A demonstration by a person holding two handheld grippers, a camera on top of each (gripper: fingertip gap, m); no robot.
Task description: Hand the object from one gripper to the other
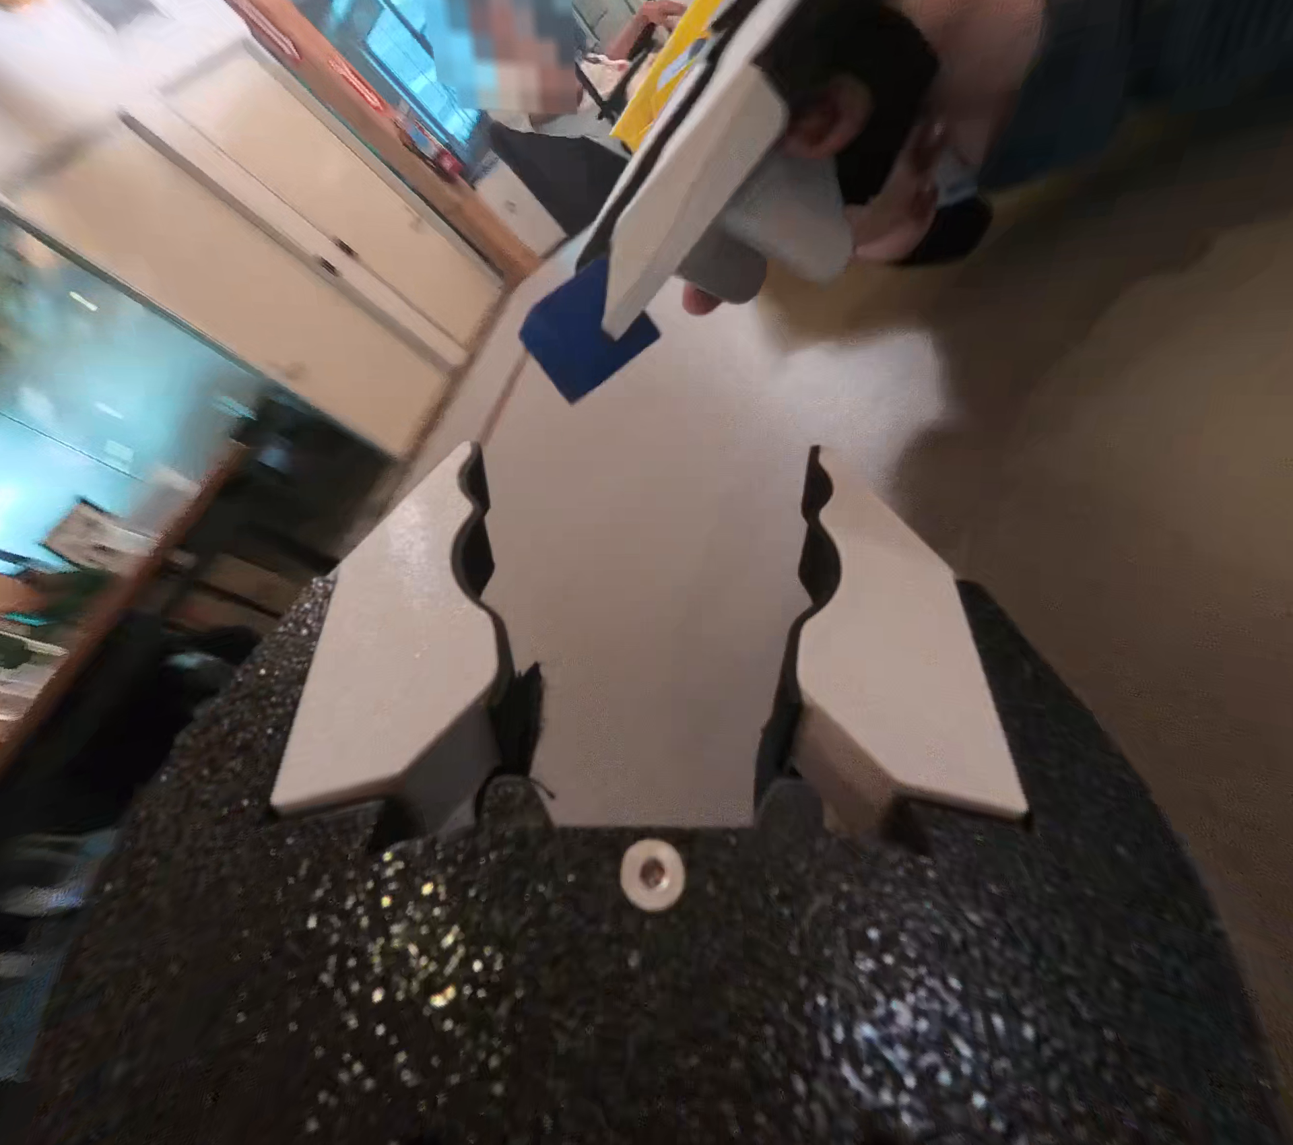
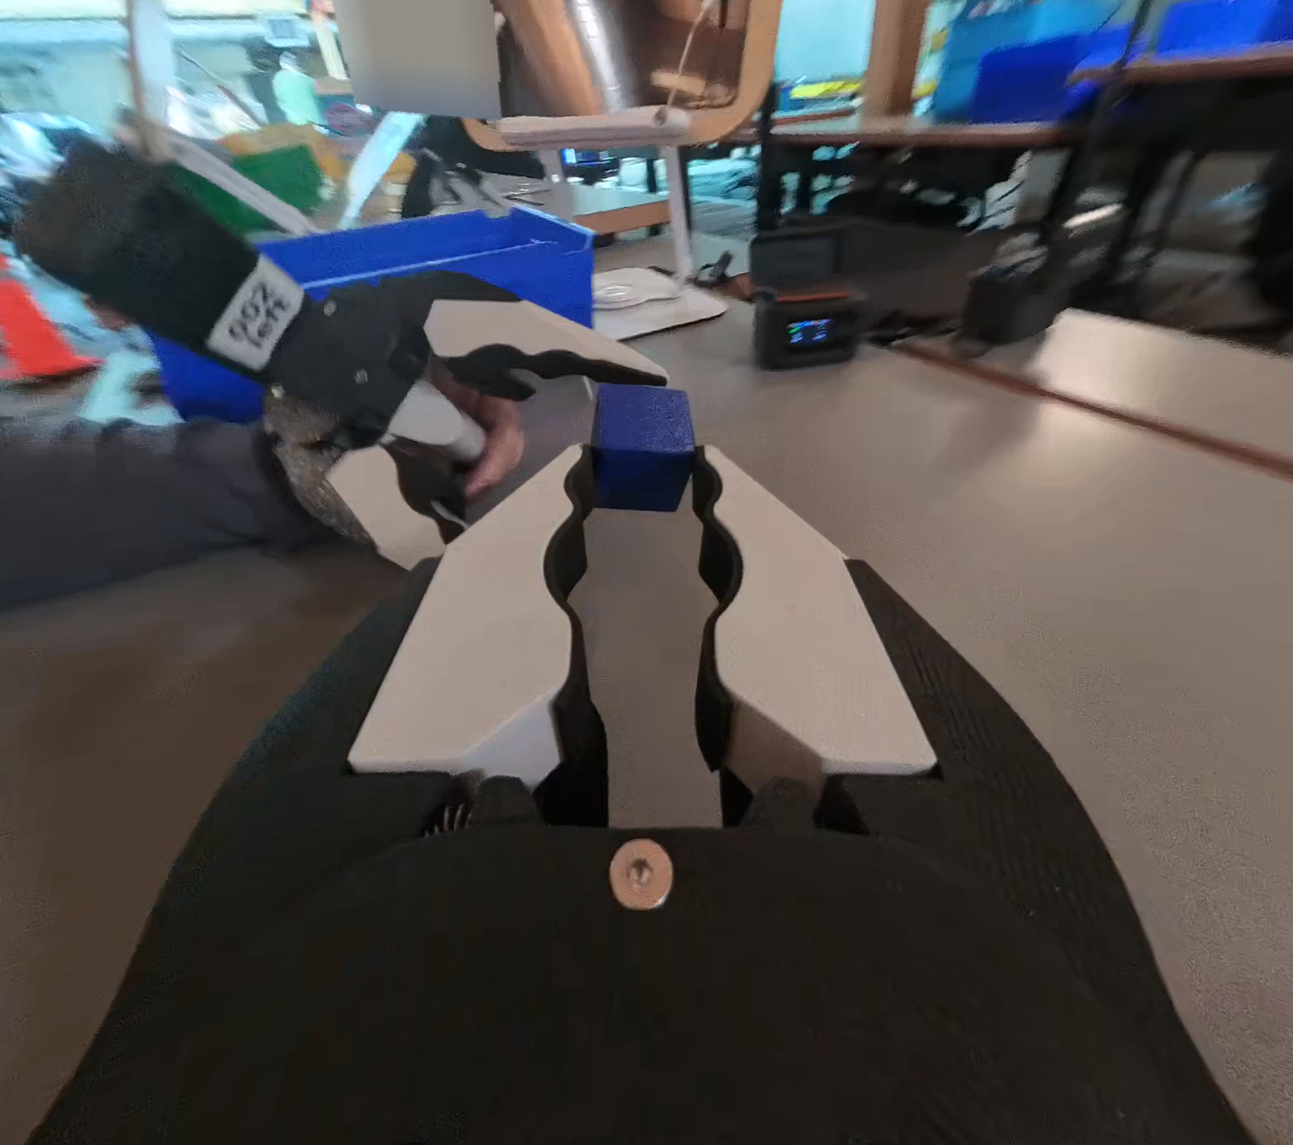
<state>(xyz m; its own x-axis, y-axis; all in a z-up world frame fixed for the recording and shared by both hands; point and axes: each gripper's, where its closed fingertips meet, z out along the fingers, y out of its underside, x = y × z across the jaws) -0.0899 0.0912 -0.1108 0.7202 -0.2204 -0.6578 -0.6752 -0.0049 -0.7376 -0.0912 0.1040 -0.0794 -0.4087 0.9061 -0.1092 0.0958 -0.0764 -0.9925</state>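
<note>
In the right wrist view, the right gripper point(image 2: 642, 459) sits nearest, its two pale fingers pinched at their tips on a blue cube point(image 2: 642, 459) at 12 o'clock, held clear above the grey table point(image 2: 979, 551). Just beyond, at about 10 o'clock, the left gripper point(image 2: 630, 373) points toward the cube from the left, its tips just above the cube's top edge; a hand point(image 2: 493, 446) grips its handle. Behind it lies a blue bin point(image 2: 448, 265), and at 1 o'clock a small black device with a lit screen point(image 2: 808, 335).

In the left wrist view, the left gripper's fingers point(image 1: 413, 621) stand wide apart with nothing between them. The cube hangs at 12 o'clock beyond them, clamped by the other tool; the background is blurred, apparently pale cabinets point(image 1: 280, 244) at 10 o'clock.
</note>
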